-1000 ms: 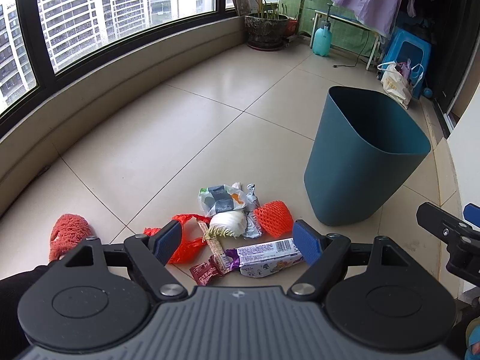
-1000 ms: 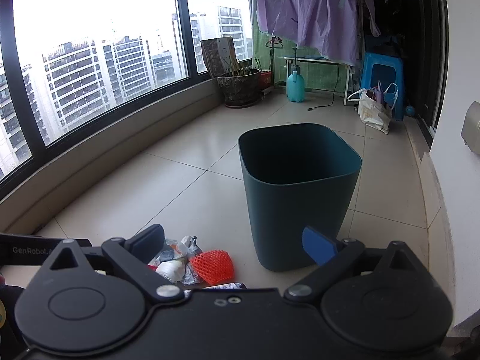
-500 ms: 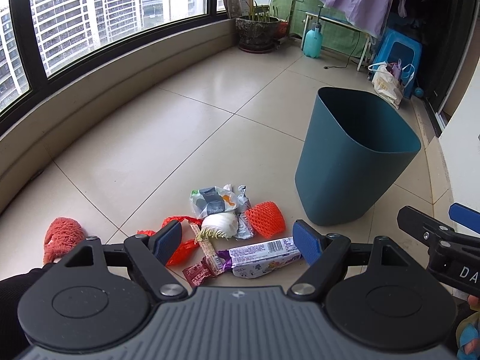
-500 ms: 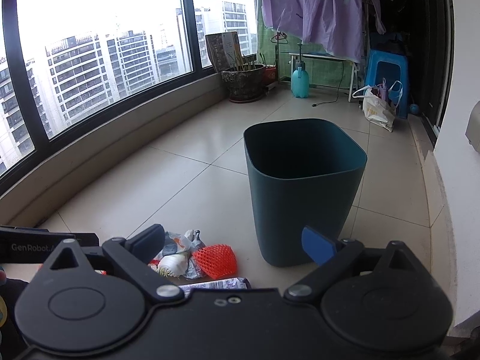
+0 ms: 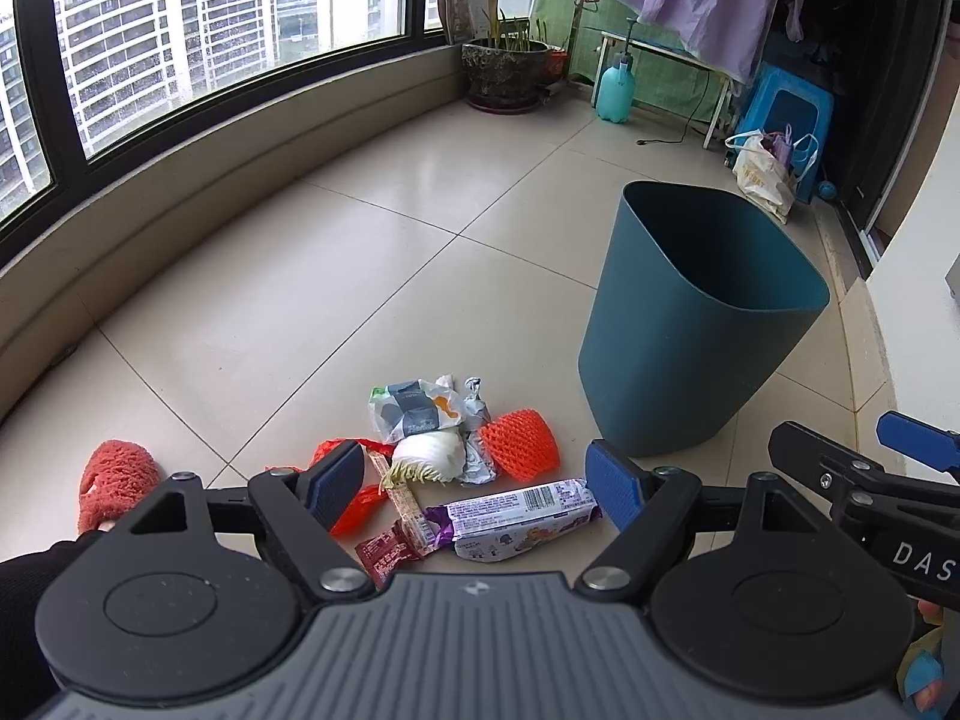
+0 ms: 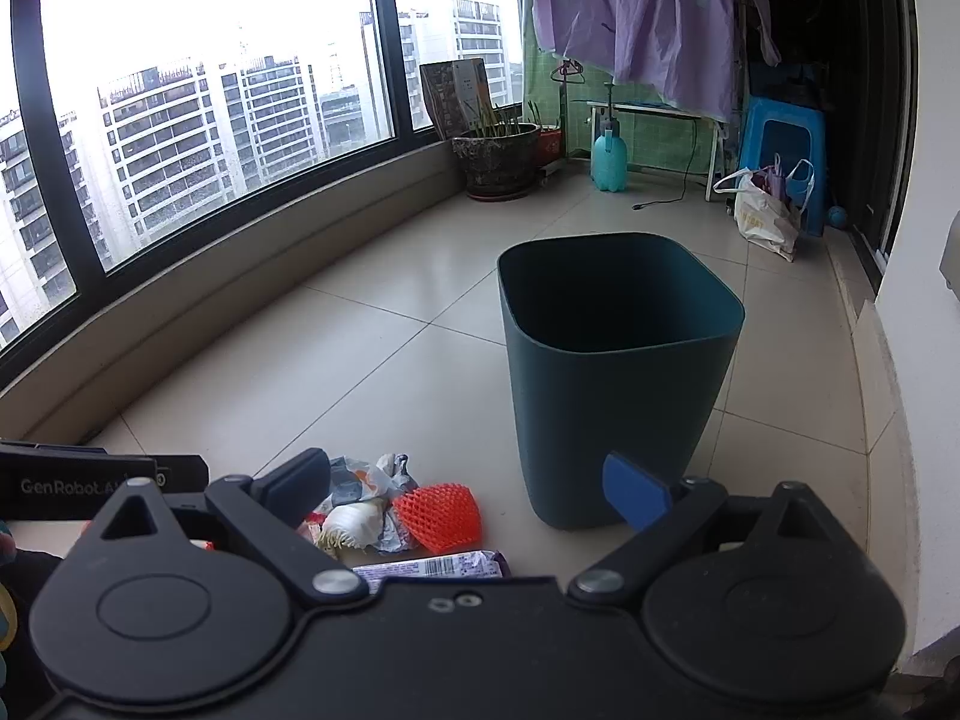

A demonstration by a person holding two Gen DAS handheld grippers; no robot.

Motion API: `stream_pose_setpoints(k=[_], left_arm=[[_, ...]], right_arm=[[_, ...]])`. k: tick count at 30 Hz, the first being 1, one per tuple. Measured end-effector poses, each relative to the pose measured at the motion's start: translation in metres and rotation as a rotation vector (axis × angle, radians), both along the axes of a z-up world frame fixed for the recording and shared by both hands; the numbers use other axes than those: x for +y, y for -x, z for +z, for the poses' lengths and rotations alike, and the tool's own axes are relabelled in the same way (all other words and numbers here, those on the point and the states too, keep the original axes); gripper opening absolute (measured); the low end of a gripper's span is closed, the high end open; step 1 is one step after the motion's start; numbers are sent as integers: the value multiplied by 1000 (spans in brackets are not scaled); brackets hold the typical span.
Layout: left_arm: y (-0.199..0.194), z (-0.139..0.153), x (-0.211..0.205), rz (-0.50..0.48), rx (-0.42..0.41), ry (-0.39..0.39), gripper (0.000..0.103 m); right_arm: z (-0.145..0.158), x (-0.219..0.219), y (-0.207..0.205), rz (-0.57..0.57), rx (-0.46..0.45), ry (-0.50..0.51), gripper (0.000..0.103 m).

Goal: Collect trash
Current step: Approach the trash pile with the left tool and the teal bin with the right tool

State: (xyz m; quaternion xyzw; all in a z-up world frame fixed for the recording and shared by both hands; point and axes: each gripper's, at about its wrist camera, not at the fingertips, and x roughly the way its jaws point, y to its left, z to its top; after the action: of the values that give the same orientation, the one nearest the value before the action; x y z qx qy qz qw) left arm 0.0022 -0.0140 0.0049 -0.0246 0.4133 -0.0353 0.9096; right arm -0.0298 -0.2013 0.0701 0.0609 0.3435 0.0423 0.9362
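Left gripper (image 5: pixel 477 483) held low, jaws spread wide, right gripper (image 6: pixel 468 489) alongside, jaws likewise apart

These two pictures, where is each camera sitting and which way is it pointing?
Left wrist view: rides on the left gripper, low over the floor, looking down at the trash pile, with the purple wrapper nearest; open jaws and a dark sleeve show.
Right wrist view: rides on the right gripper, facing the teal bin; its open jaws show.
Both share the bin, the orange foam net and the flowerpot.
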Motion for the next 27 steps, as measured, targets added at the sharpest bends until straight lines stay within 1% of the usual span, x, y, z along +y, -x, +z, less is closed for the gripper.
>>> stream_pose_setpoints(k=[11, 20, 27], left_arm=[[6, 2, -5, -45, -25, 6, 81], [6, 2, -4, -52, -23, 2, 81], [0, 2, -1, -22, 0, 7, 81]], right_arm=[[-2, 0, -2, 13, -8, -2, 97], [-2, 3, -1, 17, -14, 7, 96], [14, -5, -9, 15, -25, 3, 96]])
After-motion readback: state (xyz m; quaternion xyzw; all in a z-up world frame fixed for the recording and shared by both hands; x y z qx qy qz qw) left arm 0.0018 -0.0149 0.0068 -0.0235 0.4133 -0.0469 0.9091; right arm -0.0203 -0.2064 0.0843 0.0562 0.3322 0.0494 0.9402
